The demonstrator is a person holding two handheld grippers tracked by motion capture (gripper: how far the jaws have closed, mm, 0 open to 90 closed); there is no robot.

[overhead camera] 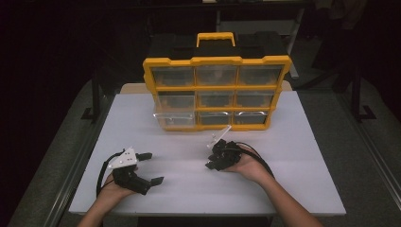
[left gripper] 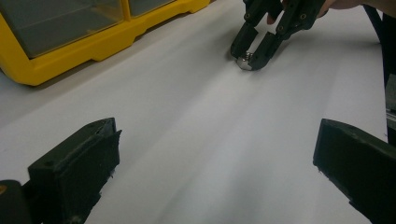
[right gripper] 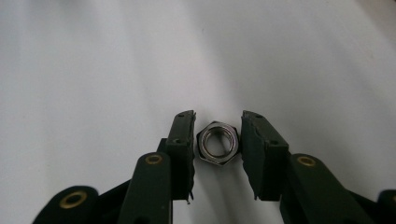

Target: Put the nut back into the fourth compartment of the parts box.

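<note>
While the yellow organizer (overhead camera: 217, 92) stands at twelve o'clock on the white table (overhead camera: 293, 156), the left gripper (overhead camera: 148, 167) rests spread at seven o'clock; the right gripper (right gripper: 217, 140), at five o'clock, pinches a steel hex nut (right gripper: 218, 142) lying flat on the tabletop.

This looks like a workshop or a lab test bay. A plain white counter (overhead camera: 293, 156) sits on a grey floor, with dark metal stands and frame legs around it and the room behind left unlit. At the far edge stands a yellow-and-black parts organizer (overhead camera: 216, 92) with clear small drawers and a carry handle, the sort used for hardware. On the counter lies a steel hex nut (right gripper: 218, 142), loose hardware that fits a bench for fasteners, not a home or office.
</note>
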